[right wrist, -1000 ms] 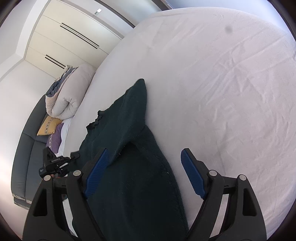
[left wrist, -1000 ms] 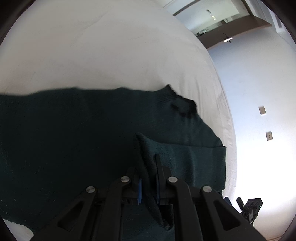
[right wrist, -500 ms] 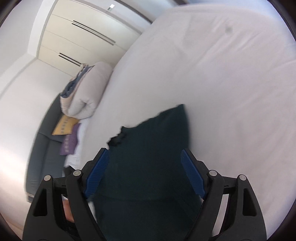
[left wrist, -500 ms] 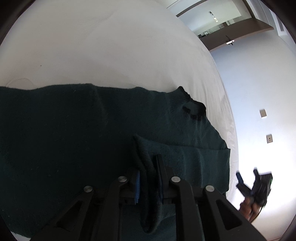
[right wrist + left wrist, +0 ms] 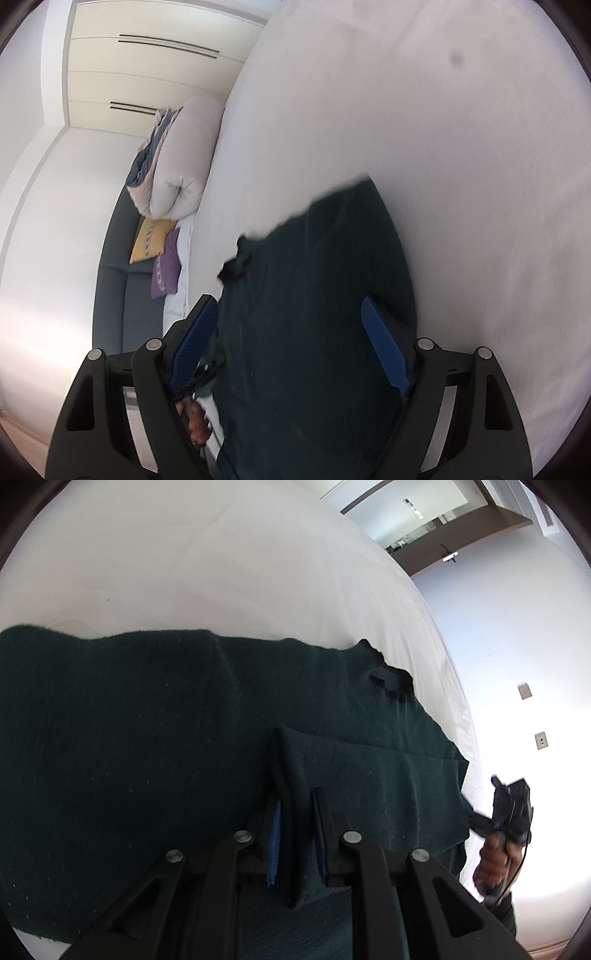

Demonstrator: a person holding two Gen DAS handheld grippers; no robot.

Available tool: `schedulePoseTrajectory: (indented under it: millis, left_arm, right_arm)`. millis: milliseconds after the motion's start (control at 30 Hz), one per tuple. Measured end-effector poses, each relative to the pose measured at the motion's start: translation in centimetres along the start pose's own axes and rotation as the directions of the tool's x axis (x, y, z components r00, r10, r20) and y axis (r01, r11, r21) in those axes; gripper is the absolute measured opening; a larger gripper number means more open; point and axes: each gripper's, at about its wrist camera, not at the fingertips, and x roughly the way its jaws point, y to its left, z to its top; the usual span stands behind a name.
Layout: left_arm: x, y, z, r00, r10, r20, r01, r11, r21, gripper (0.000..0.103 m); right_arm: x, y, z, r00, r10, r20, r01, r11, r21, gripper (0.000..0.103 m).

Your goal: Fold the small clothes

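Two grippers are in your hands: your left gripper (image 5: 297,834) is clamped on a raised fold of the dark green sweater (image 5: 129,746), which lies spread on the white bed (image 5: 221,561); your right gripper (image 5: 290,343) hangs above it, jaws wide apart.

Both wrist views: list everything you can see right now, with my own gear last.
sweater: one, dark green, spread on the bed, one sleeve folded across the body
bed sheet: one, white, under the sweater
duvet: one, white and grey-blue, rolled up beside the bed
cushions: two, yellow and purple, on the sofa
sofa: one, dark grey, along the wall
wardrobe: one, cream, far wall
wall plates: two, pale, on the wall
left gripper: black, blue pads, jaws shut on a sweater fold
right gripper: black, blue pads, jaws open above the sweater
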Motion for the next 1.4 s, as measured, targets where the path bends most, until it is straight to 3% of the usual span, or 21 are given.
schedulePoseTrajectory:
  millis: [133,200,300,367,433,533,633,700,733,767,800,833,933,1000,1100,1167,1233,1300,1333,1400]
  left_arm:
    - [-0.2,0.3,-0.4,1.0,-0.025,0.019,0.025,0.999,-0.02,0.02]
    - [-0.7,0.4,-0.7,0.999,-0.04,0.031,0.041,0.999,-0.022,0.029]
    - [-2.3,0.4,-1.5,0.996,-0.045,0.072,0.046,0.999,-0.017,0.068]
    - [-4.4,0.6,-2.5,0.99,-0.021,0.142,0.023,1.0,-0.017,0.084]
    - [-7.2,1.7,-3.8,0.975,-0.029,0.222,0.04,0.998,-0.048,0.088]
    - [-11.1,4.9,-5.9,0.951,-0.077,0.3,0.118,0.986,-0.121,0.088]
    - [-15.4,9.6,-8.1,0.913,-0.084,0.399,0.179,0.962,-0.208,0.088]
    - [-17.5,12.9,-9.6,0.88,-0.082,0.467,0.241,0.926,-0.291,0.088]
    - [-18.9,15.7,-10.9,0.844,-0.081,0.531,0.308,0.882,-0.355,0.088]
    - [-19.6,17.4,-11.9,0.82,-0.071,0.568,0.347,0.851,-0.395,0.088]
    - [-20.2,19.0,-12.7,0.801,-0.053,0.597,0.377,0.819,-0.432,0.088]
    - [-20.9,21.2,-13.9,0.779,-0.017,0.626,0.411,0.769,-0.49,0.088]
    - [-21.2,24.6,-15.2,0.734,-0.015,0.679,0.507,0.677,-0.533,0.077]
    - [-21.1,25.6,-14.9,0.723,-0.005,0.691,0.528,0.648,-0.549,0.075]
    - [-20.5,27.4,-13.6,0.698,0.006,0.716,0.584,0.575,-0.573,0.071]
    - [-20.3,29.2,-13.1,0.659,0.029,0.751,0.645,0.492,-0.585,0.069]
    - [-20.5,31.0,-12.4,0.631,0.055,0.774,0.675,0.452,-0.583,0.063]
    - [-20.5,31.8,-11.8,0.623,0.063,0.78,0.688,0.429,-0.585,0.05]
    - [-20.5,32.3,-11.4,0.63,0.065,0.774,0.687,0.416,-0.595,0.046]
    - [-21.0,33.1,-12.1,0.635,0.074,0.769,0.685,0.407,-0.605,0.027]
  right_arm:
    - [-1.5,-0.7,-3.1,0.998,0.045,-0.053,-0.045,0.999,0.003,0.08]
    - [-1.8,-0.7,-4.5,0.997,0.032,-0.072,-0.033,0.999,-0.004,0.08]
    - [-3.1,0.5,-6.0,0.998,0.052,-0.032,-0.053,0.997,-0.049,0.08]
    - [-3.0,0.8,-6.2,0.997,0.073,-0.004,-0.073,0.996,-0.058,0.087]
    - [-1.3,0.1,-6.2,1.0,-0.017,-0.014,0.016,0.998,-0.053,0.088]
    - [-0.7,0.6,-6.9,0.999,-0.051,-0.009,0.05,0.998,-0.049,0.086]
    - [-2.2,3.1,-8.4,0.999,0.034,0.029,-0.033,0.999,-0.036,0.087]
    - [-3.0,5.3,-9.9,0.994,0.097,0.044,-0.095,0.994,-0.06,0.087]
    - [-3.0,6.0,-10.2,0.993,0.108,0.045,-0.105,0.992,-0.066,0.087]
    - [-3.0,6.9,-10.8,0.992,0.116,0.042,-0.113,0.991,-0.073,0.087]
    - [-2.8,7.8,-11.7,0.993,0.114,0.036,-0.111,0.99,-0.082,0.087]
    - [-2.5,8.6,-11.9,0.994,0.109,0.032,-0.106,0.991,-0.084,0.087]
    - [-1.2,10.7,-13.6,0.995,0.095,0.006,-0.094,0.99,-0.102,0.087]
    - [-0.1,12.1,-14.8,0.996,0.087,-0.014,-0.088,0.989,-0.12,0.087]
    - [1.2,13.7,-16.3,0.996,0.083,-0.044,-0.088,0.988,-0.131,0.087]
    - [2.1,14.7,-17.2,0.996,0.072,-0.054,-0.079,0.987,-0.143,0.087]
    - [2.7,15.6,-18.2,0.995,0.07,-0.067,-0.08,0.984,-0.16,0.087]
    - [2.9,16.7,-18.9,0.996,0.061,-0.073,-0.073,0.979,-0.188,0.087]
    - [2.9,17.0,-19.1,0.996,0.057,-0.073,-0.07,0.978,-0.197,0.087]
    - [2.9,17.4,-19.5,0.996,0.054,-0.073,-0.068,0.975,-0.209,0.087]
